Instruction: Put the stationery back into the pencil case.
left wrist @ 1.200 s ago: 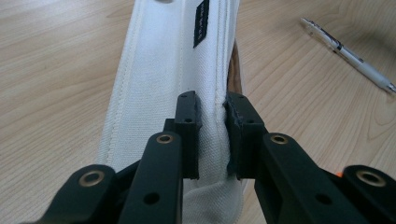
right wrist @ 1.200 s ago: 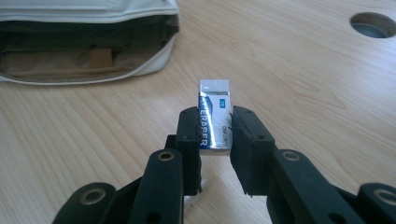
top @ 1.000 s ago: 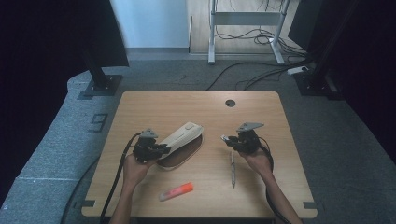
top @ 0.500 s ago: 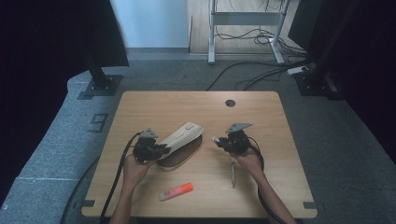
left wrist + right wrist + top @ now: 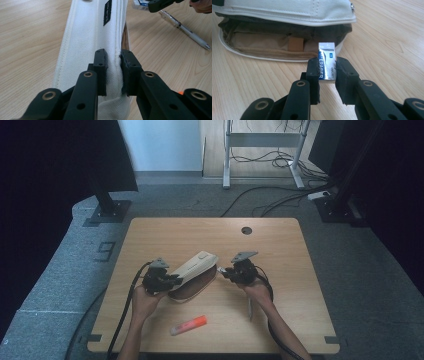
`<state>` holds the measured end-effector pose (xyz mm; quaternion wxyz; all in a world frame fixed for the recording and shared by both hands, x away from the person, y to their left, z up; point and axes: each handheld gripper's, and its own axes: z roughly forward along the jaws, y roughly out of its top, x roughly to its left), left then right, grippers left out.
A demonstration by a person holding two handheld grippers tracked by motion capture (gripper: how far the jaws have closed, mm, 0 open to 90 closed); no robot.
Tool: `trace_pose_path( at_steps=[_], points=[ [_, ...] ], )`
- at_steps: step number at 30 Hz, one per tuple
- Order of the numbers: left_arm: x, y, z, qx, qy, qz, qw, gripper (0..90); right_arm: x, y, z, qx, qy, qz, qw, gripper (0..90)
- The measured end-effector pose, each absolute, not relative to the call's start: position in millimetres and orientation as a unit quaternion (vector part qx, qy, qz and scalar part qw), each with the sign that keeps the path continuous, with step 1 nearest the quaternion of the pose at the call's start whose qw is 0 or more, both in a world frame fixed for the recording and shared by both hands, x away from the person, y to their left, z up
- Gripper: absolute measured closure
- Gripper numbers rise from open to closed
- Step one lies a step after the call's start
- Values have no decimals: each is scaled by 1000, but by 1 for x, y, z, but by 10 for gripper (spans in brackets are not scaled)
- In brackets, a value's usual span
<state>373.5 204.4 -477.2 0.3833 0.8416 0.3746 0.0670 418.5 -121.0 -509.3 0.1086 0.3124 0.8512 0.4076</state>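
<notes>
Eraser (image 5: 327, 61) pinched upright between the right gripper's (image 5: 327, 75) pads, jaws narrowed onto its sides, the word ERASER running up the sleeve and its top end poking out past the fingertips (image 5: 313, 66). Just beyond those tips gapes the open case (image 5: 287, 47), brown lining and a small tan patch showing inside, the white flap (image 5: 287, 10) lifted above the mouth. The eraser sits right at the case's near rim, off the wood.

Over on the other side, the left gripper (image 5: 113, 72) is clamped tight on the flap's (image 5: 87, 37) seamed edge, canvas squeezed between both pads, a small black label farther up the cloth. From above, the left gripper (image 5: 161, 279) and the right gripper (image 5: 227, 272) flank the case (image 5: 192, 277), one at each end.

Behind the right hand (image 5: 257, 292) a pen (image 5: 250, 307) lies on the table (image 5: 200, 235). Nearer the person, an orange marker (image 5: 188, 325) lies well apart from both sets of fingers.
</notes>
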Motion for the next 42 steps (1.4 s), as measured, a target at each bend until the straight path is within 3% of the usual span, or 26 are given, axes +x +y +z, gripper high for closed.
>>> trace_pose_path(
  at_steps=[24, 42],
  points=[
    [373, 203, -477, 843, 372, 62, 384, 760, 437, -76, -523, 297, 865, 390, 106, 714],
    [373, 202, -477, 842, 368, 56, 390, 762, 453, -54, -534, 304, 862, 383, 129, 708]
  ],
)
